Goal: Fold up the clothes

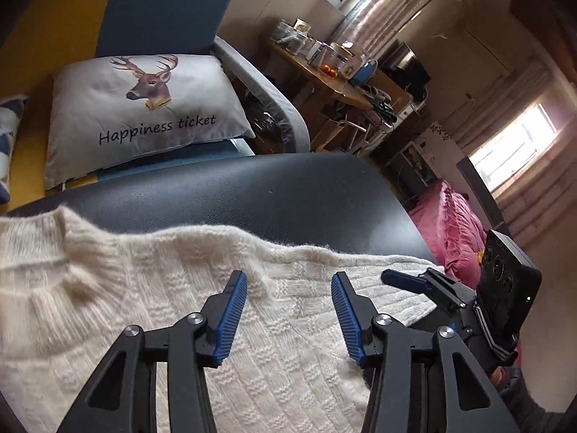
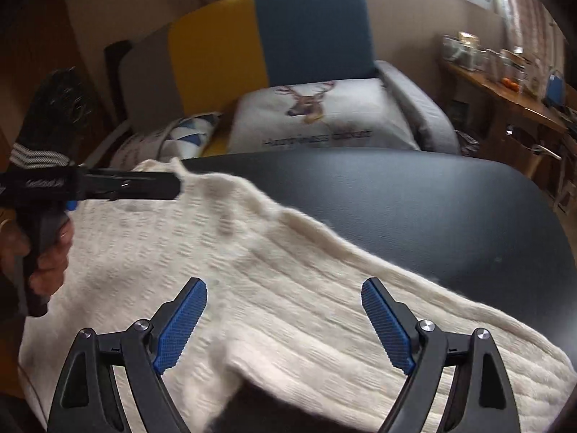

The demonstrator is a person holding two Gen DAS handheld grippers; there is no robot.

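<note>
A: What is seen nearest the table?

B: The cream knitted sweater is spread over the table's near side, its ribbed collar towards the left. Above it the left gripper is held with jaws parted and nothing between them. The right gripper is likewise held spread and empty over the sweater's near edge, where a fold is raised.

A: Can any writing be read?

B: Beyond the table, "Happiness ticket" is printed under a stag's head on a grey cushion. The cushion is propped on a yellow-and-blue sofa.

A: And further off?

B: To the table's right, a wooden side table crowded with jars and oranges is seen, and a pink cloth lies lower, close beside the table's edge.
</note>
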